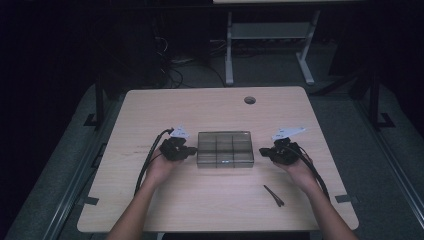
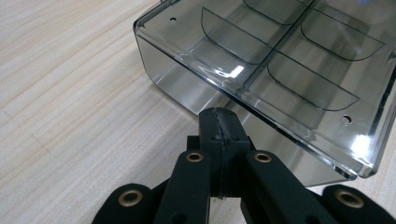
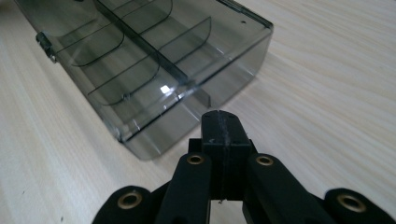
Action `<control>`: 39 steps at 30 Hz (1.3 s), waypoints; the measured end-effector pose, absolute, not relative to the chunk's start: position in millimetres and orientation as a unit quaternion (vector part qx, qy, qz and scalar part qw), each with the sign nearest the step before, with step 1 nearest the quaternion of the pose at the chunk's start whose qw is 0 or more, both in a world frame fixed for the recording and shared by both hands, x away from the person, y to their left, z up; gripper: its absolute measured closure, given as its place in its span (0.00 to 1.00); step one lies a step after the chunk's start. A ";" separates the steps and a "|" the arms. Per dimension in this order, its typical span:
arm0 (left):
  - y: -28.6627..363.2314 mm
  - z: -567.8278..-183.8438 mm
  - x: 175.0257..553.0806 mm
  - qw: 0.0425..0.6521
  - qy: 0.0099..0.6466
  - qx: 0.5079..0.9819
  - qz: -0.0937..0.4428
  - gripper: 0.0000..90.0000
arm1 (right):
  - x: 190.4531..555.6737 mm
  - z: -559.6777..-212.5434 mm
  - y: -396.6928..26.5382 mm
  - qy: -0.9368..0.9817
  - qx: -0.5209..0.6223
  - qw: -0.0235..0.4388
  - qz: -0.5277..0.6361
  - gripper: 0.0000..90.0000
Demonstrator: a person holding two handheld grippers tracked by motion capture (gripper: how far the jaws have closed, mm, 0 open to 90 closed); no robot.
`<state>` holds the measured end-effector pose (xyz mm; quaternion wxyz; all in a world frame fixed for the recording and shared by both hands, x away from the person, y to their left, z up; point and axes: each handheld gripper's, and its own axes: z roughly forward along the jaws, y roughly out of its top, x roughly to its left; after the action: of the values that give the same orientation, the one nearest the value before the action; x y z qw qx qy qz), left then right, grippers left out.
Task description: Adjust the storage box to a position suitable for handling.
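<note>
In the high view, a smoky clear compartment box (image 1: 225, 148) is seen at the centre of the frame on a pale wooden table (image 1: 150, 210). It is flanked by the left gripper (image 1: 189, 150) and the right gripper (image 1: 264, 151), each aimed at one short end, seemingly so the box can be steadied or pressed from both sides. A dark thin tool (image 1: 273, 195) lies at lower right, well apart. Bare tabletop is left all around, the table edges far off.

In the left gripper view, the jaws are seen pressed together on nothing, their tip at the box's near wall at centre frame.

In the right gripper view, the jaws are likewise closed and empty, just beside the box's end wall.
</note>
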<state>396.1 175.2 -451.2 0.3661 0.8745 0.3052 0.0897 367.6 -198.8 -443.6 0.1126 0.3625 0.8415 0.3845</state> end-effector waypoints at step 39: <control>173.7 -447.2 378.6 0.368 0.308 0.875 0.063 1.00 | 362.9 -450.5 -187.7 0.856 0.348 0.089 0.372 1.00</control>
<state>378.6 173.7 -447.2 0.3677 0.8751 0.3082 0.0632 362.9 -187.7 -450.5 0.0888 0.3477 0.8559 0.3723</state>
